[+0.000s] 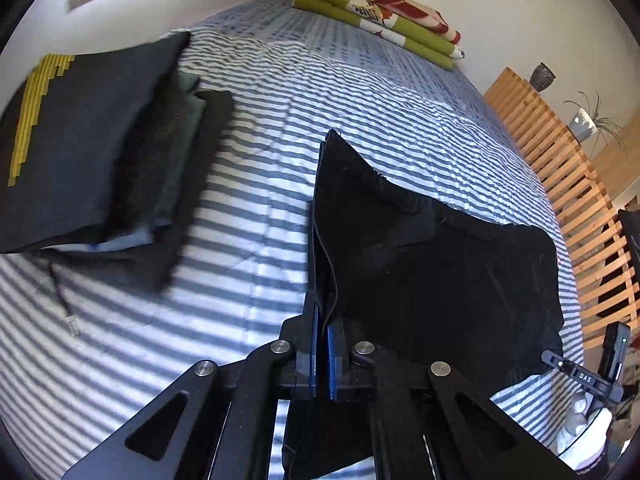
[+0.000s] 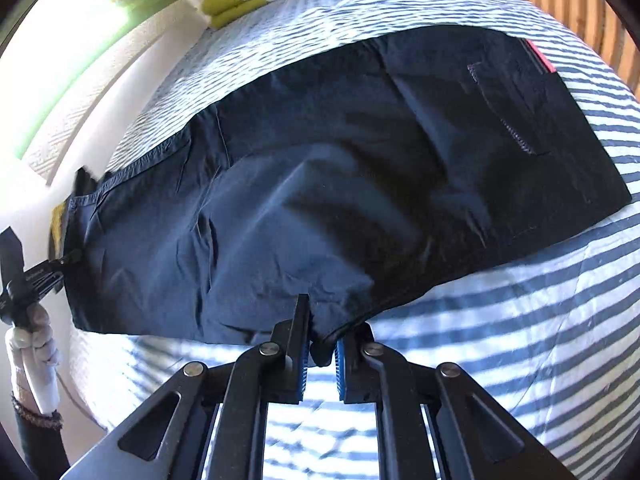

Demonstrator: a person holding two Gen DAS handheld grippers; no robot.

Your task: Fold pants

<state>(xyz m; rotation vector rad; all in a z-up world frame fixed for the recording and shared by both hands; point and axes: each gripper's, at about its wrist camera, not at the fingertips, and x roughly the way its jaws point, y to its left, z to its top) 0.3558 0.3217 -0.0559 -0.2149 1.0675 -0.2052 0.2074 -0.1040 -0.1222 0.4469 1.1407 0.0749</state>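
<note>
Dark navy pants (image 2: 340,168) lie spread across the striped bed cover (image 2: 520,320), with a back pocket and a red tag (image 2: 540,56) at the far right. My right gripper (image 2: 324,320) is shut on the near edge of the pants, which bunches between the blue pads. In the left wrist view the pants (image 1: 440,264) look black, and one corner stands up, pinched in my left gripper (image 1: 323,200), which is shut on it. The cloth is lifted off the bed at both grips. The left gripper (image 2: 24,280) also shows at the pants' left end, held by a white-gloved hand (image 2: 36,352).
A stack of folded dark clothes (image 1: 100,152), one with a yellow pattern, sits on the bed to the left. A folded green and red blanket (image 1: 380,12) lies at the head of the bed. A wooden slatted frame (image 1: 560,168) runs along the right side. A white wall borders the left.
</note>
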